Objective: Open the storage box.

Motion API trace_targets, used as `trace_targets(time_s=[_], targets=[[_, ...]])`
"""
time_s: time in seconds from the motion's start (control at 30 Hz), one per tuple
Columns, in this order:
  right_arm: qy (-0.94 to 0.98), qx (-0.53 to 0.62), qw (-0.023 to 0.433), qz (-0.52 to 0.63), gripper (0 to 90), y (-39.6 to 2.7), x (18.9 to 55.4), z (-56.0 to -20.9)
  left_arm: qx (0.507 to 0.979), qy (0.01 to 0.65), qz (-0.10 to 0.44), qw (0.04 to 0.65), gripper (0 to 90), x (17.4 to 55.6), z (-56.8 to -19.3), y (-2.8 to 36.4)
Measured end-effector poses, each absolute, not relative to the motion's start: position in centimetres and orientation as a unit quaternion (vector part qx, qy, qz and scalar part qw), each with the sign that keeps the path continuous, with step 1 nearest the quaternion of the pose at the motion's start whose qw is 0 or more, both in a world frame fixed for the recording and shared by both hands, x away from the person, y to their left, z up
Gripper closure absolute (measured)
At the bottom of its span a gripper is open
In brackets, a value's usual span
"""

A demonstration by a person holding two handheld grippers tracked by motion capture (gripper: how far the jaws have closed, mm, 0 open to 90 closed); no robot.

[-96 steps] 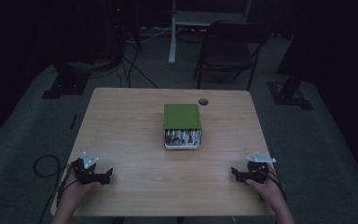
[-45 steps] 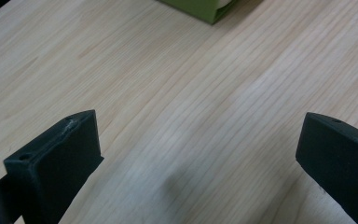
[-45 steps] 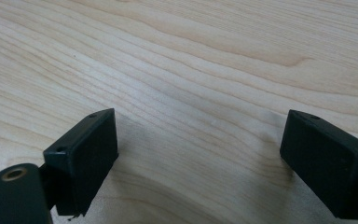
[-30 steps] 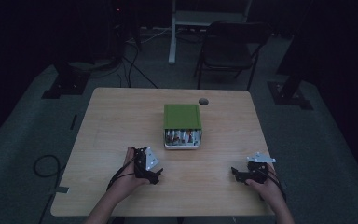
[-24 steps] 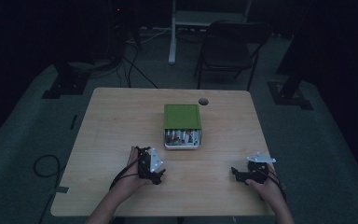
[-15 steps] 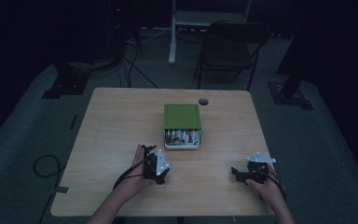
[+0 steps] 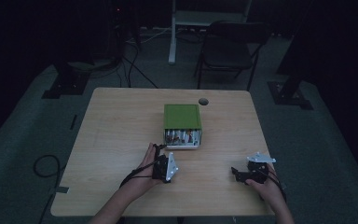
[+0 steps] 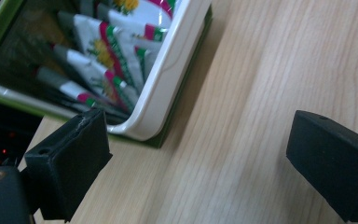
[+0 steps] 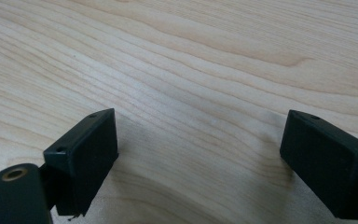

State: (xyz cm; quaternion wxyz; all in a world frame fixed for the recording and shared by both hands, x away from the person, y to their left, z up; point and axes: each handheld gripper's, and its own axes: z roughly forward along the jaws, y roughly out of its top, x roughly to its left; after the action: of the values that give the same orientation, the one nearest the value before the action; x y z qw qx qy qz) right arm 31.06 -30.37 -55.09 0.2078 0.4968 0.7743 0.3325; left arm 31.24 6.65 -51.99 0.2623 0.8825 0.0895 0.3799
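Both hands are gripping black grippers, the left gripper and right gripper, wearing grey 3-cornered plates, trailing black cables.

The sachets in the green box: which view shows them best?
The left gripper view: the sachets lie close, their red, green and yellow print clear inside the white rim. The high view shows them small and dim.

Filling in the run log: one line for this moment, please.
left gripper: open, closing slightly, near green box of sachets | right gripper: open, over table

Green box cropped by frame edge, sachets print blurred — unreadable
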Motion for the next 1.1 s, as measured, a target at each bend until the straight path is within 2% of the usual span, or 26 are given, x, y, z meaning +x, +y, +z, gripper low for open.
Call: trace_targets(time_s=[0.27,0.4,0.6,1.1], targets=[[0.774,0.497,0.208,0.332,10.8,-30.4,31.1,-55.1,0.882,0.058,0.393,0.253,14.4,31.3,-52.3,5.4],[0.774,0.497,0.208,0.332,10.8,-30.4,31.1,-55.1,0.882,0.045,0.399,0.247,15.3,31.5,-52.4,4.9],[0.774,0.497,0.208,0.332,10.8,-30.4,31.1,-55.1,0.873,0.013,0.429,0.234,19.6,31.8,-52.4,4.0],[0.774,0.497,0.208,0.332,10.8,-30.4,31.1,-55.1,0.858,-0.012,0.466,0.214,40.2,32.7,-52.6,2.2]])
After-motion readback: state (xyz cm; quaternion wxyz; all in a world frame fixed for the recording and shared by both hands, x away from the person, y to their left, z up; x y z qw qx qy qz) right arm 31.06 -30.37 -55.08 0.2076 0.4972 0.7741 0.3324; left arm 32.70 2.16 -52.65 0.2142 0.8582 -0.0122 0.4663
